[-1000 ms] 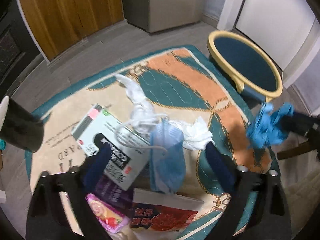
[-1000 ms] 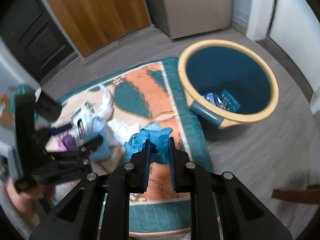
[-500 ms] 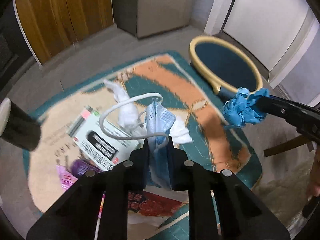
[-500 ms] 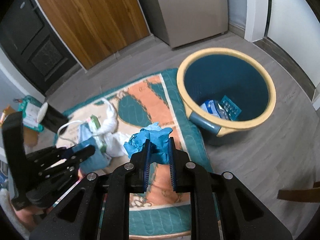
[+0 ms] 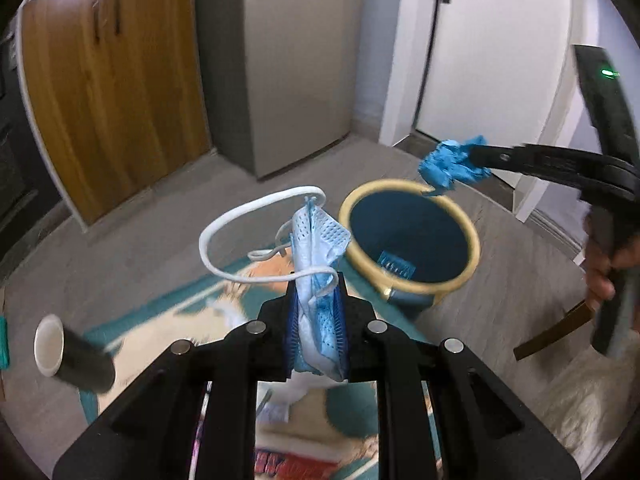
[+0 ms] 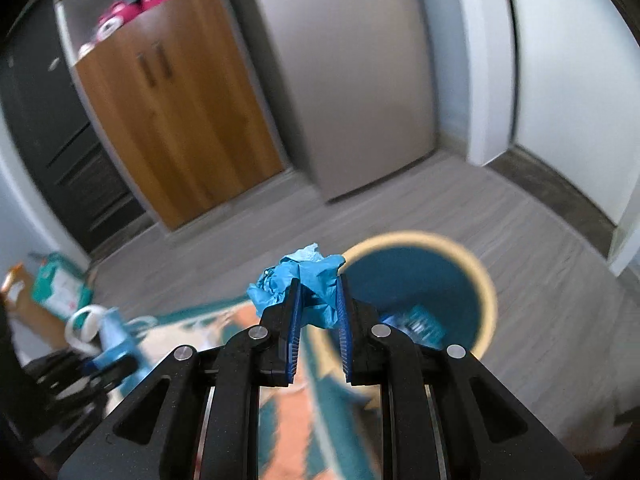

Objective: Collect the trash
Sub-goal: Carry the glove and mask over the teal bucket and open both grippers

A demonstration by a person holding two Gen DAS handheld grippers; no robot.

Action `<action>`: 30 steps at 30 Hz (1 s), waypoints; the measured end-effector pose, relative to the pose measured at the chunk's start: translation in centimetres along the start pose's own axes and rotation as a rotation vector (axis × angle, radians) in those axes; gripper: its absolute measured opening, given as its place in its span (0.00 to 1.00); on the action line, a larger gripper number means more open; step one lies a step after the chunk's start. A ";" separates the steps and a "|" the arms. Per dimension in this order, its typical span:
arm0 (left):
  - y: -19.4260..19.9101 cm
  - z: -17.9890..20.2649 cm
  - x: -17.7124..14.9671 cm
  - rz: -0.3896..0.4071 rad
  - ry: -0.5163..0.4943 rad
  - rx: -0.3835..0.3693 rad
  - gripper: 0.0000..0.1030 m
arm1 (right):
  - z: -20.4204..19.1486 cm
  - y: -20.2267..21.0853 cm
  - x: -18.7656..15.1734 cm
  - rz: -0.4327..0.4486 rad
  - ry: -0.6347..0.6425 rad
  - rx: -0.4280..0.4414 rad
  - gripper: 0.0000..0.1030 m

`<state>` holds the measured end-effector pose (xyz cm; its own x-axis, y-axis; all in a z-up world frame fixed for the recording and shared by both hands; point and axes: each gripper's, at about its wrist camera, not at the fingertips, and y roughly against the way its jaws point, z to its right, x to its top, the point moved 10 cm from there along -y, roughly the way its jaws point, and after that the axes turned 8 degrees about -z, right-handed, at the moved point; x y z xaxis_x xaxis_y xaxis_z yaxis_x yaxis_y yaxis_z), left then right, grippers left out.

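A face mask (image 5: 316, 264) is pinched by the left gripper (image 5: 316, 292) above the rug (image 5: 192, 300). Crumpled blue paper (image 6: 300, 280) is pinched by the right gripper (image 6: 318, 292) near the bin (image 6: 486, 280) rim.

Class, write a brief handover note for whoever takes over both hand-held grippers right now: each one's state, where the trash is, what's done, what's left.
Left hand-held gripper: shut on a blue face mask, held above the rug.
Right hand-held gripper: shut on crumpled blue paper, near the bin rim.
Done: both pieces picked up; some trash already lies in the bin.
Left: drop both in the bin, then check the blurred rug for more.
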<state>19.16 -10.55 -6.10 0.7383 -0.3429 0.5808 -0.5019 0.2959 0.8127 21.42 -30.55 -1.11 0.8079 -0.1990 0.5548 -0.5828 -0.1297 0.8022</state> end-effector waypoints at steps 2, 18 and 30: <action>-0.5 1.3 1.7 0.013 -0.027 -0.019 0.15 | 2.0 -0.5 0.9 0.012 -0.024 -0.026 0.18; -15.2 10.8 7.0 -0.121 -0.101 -0.187 0.32 | 10.5 -9.4 -0.5 -0.099 -0.231 -0.083 0.24; -12.2 5.0 5.7 -0.059 0.003 -0.074 0.89 | 10.5 -8.2 0.3 -0.034 -0.258 -0.027 0.91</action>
<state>27.26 -20.53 -12.43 0.7668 -0.3592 0.5319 -0.4228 0.3408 0.8397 25.51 -39.72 -9.79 0.7758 -0.4367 0.4554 -0.5502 -0.1151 0.8271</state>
